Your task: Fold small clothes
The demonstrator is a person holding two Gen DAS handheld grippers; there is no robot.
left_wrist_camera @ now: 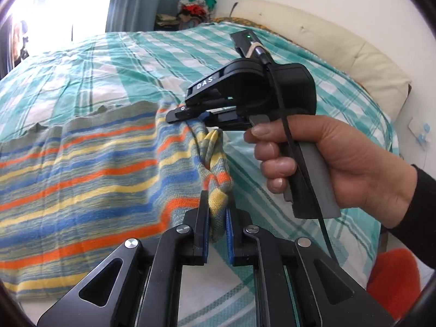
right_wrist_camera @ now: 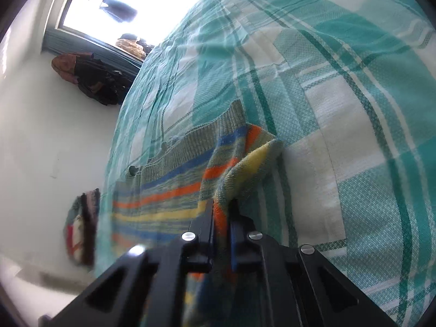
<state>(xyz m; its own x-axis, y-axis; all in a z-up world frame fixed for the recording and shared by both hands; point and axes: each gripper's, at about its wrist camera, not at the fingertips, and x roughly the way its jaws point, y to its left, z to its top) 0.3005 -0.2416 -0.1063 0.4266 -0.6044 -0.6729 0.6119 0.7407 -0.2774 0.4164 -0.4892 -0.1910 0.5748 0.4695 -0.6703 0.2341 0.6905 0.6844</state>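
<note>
Pinched between the left gripper's (left_wrist_camera: 217, 212) jaws at lower centre is a bunched edge of the striped knit sweater (left_wrist_camera: 81, 169). Beyond it, the right gripper (left_wrist_camera: 188, 114) clamps the same edge, the rest spread over the checked bedspread (left_wrist_camera: 130, 51).

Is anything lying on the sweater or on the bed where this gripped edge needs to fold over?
Nothing visible does. Both the left gripper and the right gripper are shut on the striped sweater. The rest of the sweater lies flat and bare on the checked bedspread, with nothing on top of it.
</note>
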